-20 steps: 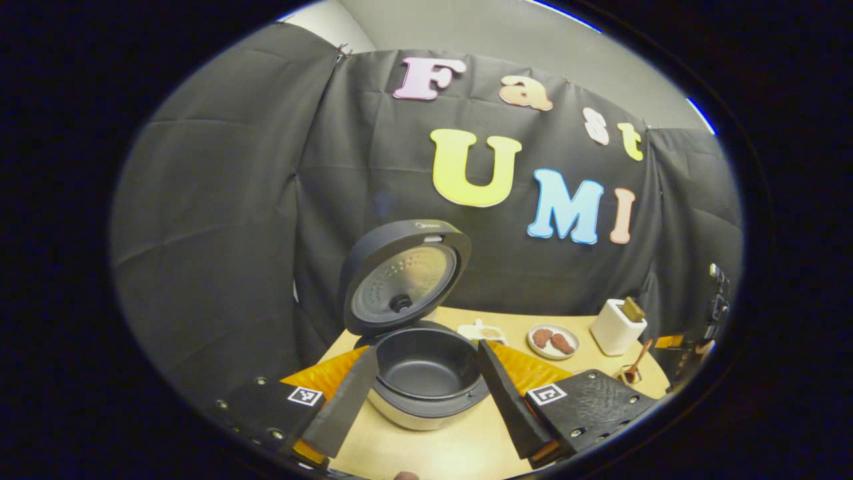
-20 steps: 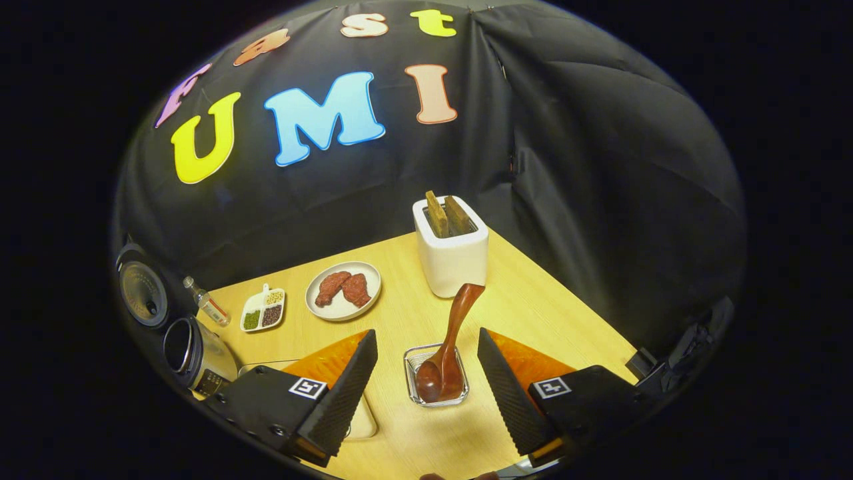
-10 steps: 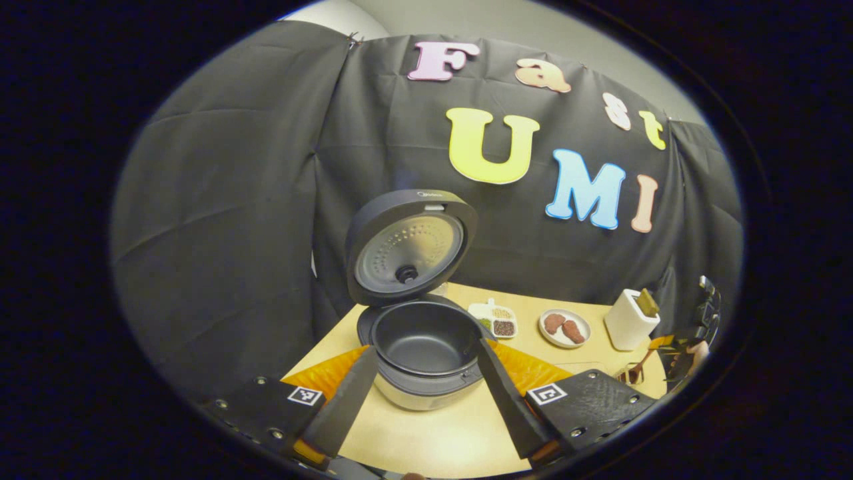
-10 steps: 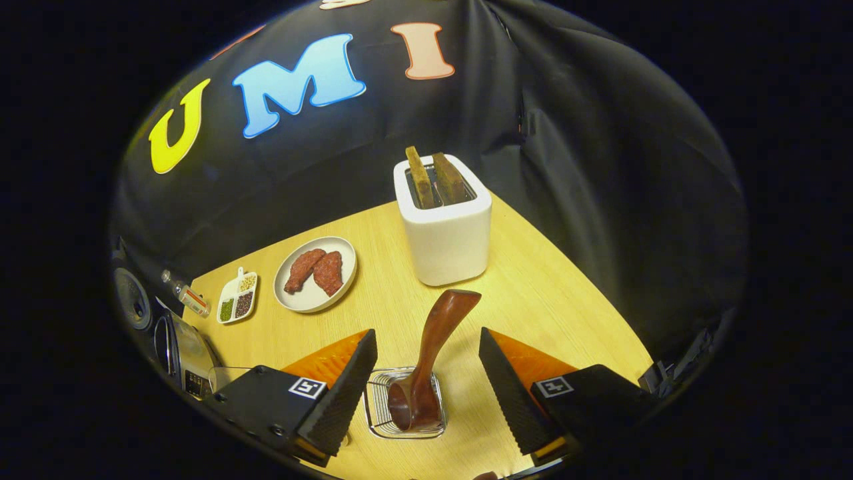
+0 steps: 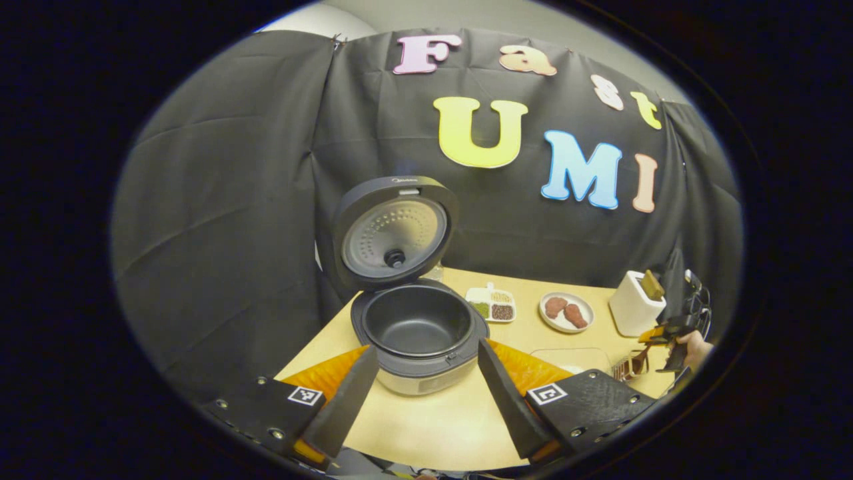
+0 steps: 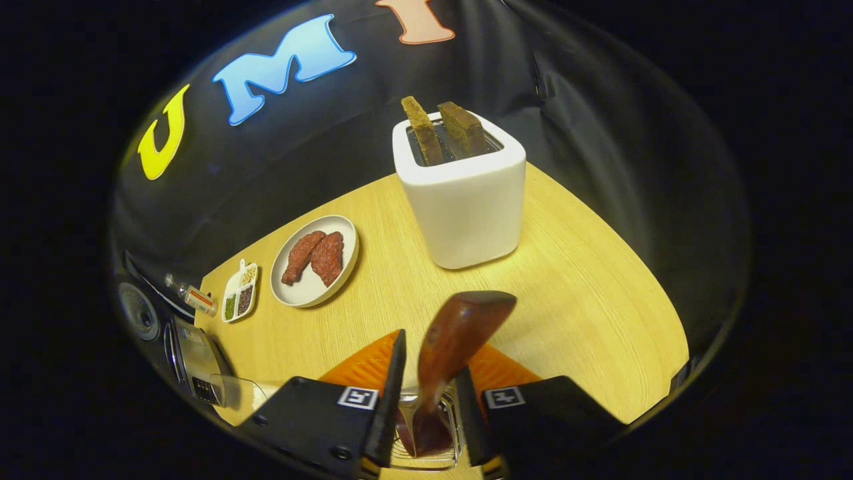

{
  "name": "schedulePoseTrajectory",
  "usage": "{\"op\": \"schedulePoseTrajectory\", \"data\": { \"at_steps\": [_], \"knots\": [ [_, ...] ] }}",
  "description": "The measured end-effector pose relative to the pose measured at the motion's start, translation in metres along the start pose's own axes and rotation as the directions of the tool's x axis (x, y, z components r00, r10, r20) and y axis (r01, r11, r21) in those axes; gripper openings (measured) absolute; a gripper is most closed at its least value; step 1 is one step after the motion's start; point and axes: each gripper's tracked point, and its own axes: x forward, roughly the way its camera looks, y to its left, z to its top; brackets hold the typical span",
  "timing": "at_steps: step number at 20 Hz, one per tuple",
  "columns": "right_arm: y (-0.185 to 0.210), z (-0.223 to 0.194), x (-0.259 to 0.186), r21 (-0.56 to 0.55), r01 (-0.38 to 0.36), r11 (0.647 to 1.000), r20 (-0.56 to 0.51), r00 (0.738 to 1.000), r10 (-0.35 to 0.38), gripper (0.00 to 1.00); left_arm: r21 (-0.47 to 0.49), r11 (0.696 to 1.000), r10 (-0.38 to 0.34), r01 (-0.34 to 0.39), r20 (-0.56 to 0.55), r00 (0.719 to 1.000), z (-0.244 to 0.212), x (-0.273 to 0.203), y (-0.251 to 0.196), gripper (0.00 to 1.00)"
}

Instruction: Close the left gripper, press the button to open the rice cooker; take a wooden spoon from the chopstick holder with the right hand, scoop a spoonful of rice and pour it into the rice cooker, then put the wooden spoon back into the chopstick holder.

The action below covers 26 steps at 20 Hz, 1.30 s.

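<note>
Spoon (image 6: 453, 347) stands between your right gripper's (image 6: 426, 407) 2 fingers, bowl down in the wire holder (image 6: 426, 448) and handle leaning up and away toward the toaster (image 6: 460, 200). That lean is what the lift turns on: the long axis runs along the gripper's own line of sight, not across it, so the fingers close on the handle's flanks low down, near the holder's rim. They sit close on each side of the wood, but you cannot tell from here whether both press on it yet.

Your left gripper (image 5: 426, 393) hangs with its fingers wide apart, just in front of the cooker (image 5: 416, 333), holding nothing. The lid (image 5: 393, 230) stands upright and the dark pot looks bare, so the button step looks done.

From the left gripper view, the right gripper (image 5: 666, 333) and its hand (image 5: 693, 347) work at the far right edge of the table (image 5: 440, 427), well apart from the cooker. So the spoon lies on the right hand's side, and once it comes free it has to travel left across the table, past the plate (image 6: 313, 263) and the small divided tray (image 6: 240, 293). Pull along the handle's tilt, or the bowl may catch the wire.
</note>
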Motion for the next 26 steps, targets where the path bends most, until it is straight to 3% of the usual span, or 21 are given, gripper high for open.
{"op": "schedulePoseTrajectory", "data": {
  "at_steps": [2,7,8,14,16,17,21,26],
  "knots": [
    [0.004,-0.001,-0.003,0.072,-0.019,0.997,-0.009,1.000,0.019,0.24,0.004,1.000,0.003,-0.003,-0.015,1.000,-0.007,-0.003,-0.005,0.95],
    [0.008,0.019,-0.034,0.122,-0.051,0.991,0.127,0.991,0.036,0.11,0.001,1.000,-0.021,0.022,-0.024,0.999,-0.014,-0.010,-0.022,0.95],
    [0.010,0.025,-0.044,0.124,-0.062,0.990,0.154,0.987,0.043,0.14,0.005,1.000,-0.028,0.028,-0.022,0.999,-0.014,-0.009,-0.024,0.95],
    [0.037,0.050,-0.113,0.005,-0.075,0.997,0.279,0.958,0.071,0.14,0.008,0.998,-0.060,0.060,-0.004,0.998,-0.010,-0.004,-0.022,0.95],
    [0.057,0.059,-0.132,-0.018,-0.110,0.994,0.311,0.944,0.110,0.10,-0.003,0.998,-0.065,0.065,0.002,0.998,-0.009,-0.003,-0.015,0.95],
    [0.068,0.065,-0.143,-0.035,-0.132,0.991,0.330,0.934,0.136,0.14,-0.011,0.998,-0.066,0.066,0.004,0.998,-0.011,-0.003,-0.013,0.95],
    [0.114,0.074,-0.174,-0.137,-0.184,0.973,0.376,0.899,0.223,0.14,-0.037,0.997,-0.069,0.069,0.009,0.998,-0.017,-0.007,0.000,0.95],
    [0.174,0.056,-0.190,-0.217,-0.267,0.939,0.341,0.880,0.329,0.14,-0.024,0.998,-0.063,0.063,0.001,0.998,-0.032,-0.019,0.014,0.95]
  ]
}}
